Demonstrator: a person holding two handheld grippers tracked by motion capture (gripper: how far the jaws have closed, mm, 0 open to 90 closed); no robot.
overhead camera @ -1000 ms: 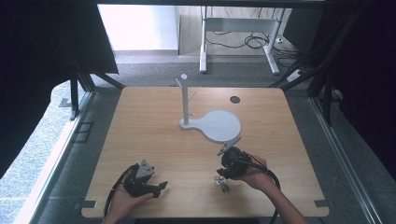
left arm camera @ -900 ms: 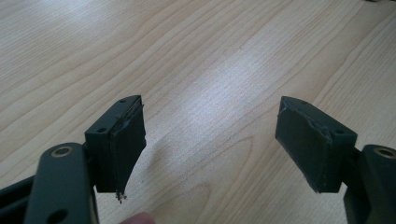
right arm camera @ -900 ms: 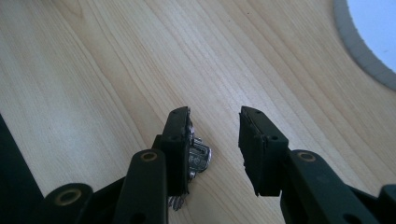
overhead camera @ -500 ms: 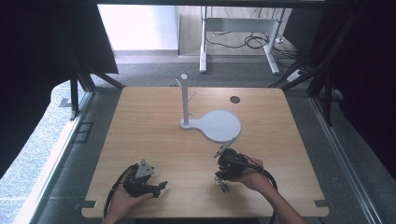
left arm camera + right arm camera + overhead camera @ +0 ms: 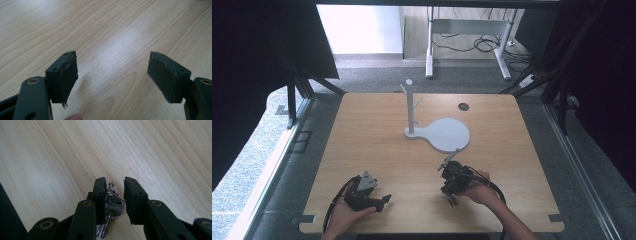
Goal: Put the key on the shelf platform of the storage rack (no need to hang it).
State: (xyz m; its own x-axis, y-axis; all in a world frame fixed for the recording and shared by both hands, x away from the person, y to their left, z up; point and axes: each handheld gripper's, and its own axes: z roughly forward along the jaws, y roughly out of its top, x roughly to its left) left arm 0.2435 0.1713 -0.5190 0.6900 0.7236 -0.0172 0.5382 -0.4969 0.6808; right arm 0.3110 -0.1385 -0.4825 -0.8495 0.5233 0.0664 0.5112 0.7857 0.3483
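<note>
**Right gripper closing in on a bunch of keys, left one parked wide open**

Biggest thing first: the wooden table [image 5: 377,130], light wood with a strong grain, takes up the middle of the high view. Toward the far half of it stands a white stand [image 5: 412,107], a thin post with little pegs sticking out, and its flat round base [image 5: 449,134] spreads out to the right of the post. There's also a small dark round spot [image 5: 463,106] on the tabletop a bit beyond the base.

Near the front edge, the person's two hands come in from the bottom. The left gripper [image 5: 371,200] sits low over the table at the front left, well apart from everything else. In the left gripper view its jaws stand wide apart with nothing but bare wood between them [image 5: 112,72].

The right gripper [image 5: 451,187] is at the front right, just in front of the stand's base, pointing down at the table. Its jaws have just been closing and there's only a narrow gap left. The bunch of keys [image 5: 112,206] lies on the table right in that gap, a silver key ring [image 5: 111,187] poking up between the pads. The keys sit against the left pad in the right gripper view; the other pad looks a hair off them, so not clamped yet as far as I can see.
</note>
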